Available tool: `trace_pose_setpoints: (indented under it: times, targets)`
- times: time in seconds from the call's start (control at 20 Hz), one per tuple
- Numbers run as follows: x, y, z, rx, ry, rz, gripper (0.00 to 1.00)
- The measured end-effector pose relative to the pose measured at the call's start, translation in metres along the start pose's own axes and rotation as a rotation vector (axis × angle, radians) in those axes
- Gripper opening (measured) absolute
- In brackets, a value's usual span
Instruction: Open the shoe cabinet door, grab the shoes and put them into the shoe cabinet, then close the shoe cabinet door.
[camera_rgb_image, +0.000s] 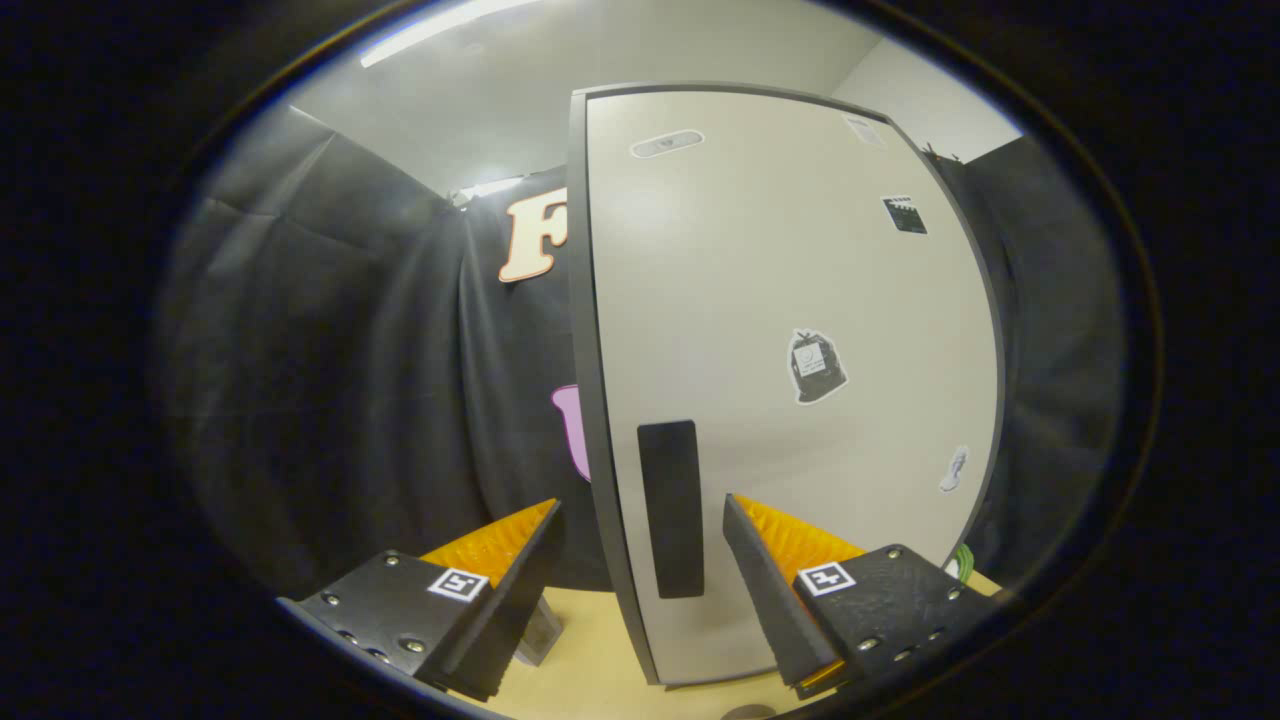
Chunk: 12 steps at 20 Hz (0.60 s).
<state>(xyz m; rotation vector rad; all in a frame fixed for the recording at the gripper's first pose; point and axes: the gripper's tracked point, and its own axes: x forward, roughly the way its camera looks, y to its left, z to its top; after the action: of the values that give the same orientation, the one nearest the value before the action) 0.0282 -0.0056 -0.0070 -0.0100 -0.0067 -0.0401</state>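
We see our claw (640, 520) spread wide and holding nothing, its fingers (505, 590) set either side of the door's (790, 300) near edge. The door stands upright just ahead, its pale face carrying a dark handle (670, 508) that sits between the fingers without touching either. A few stickers (817, 366) dot the face. Below lies the table (590, 660); behind hangs the black wall (350, 400).
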Motion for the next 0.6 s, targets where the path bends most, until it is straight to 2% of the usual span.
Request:
trace_pose_setpoints:
  times: [0.1, 0.2, 0.35, 0.4, 0.5, 0.6]
  targets:
    - [0.005, -0.002, 0.000, 0.000, -0.004, -0.008, 0.92]
    - [0.011, -0.003, 0.000, -0.001, -0.007, -0.009, 0.92]
    - [0.020, -0.005, -0.003, -0.004, -0.005, -0.015, 0.79]
    - [0.023, -0.009, -0.004, -0.006, -0.004, -0.026, 0.79]
    - [0.028, -0.011, -0.007, -0.009, 0.004, -0.033, 0.54]
    - [0.033, -0.013, -0.008, -0.007, 0.000, -0.041, 0.45]
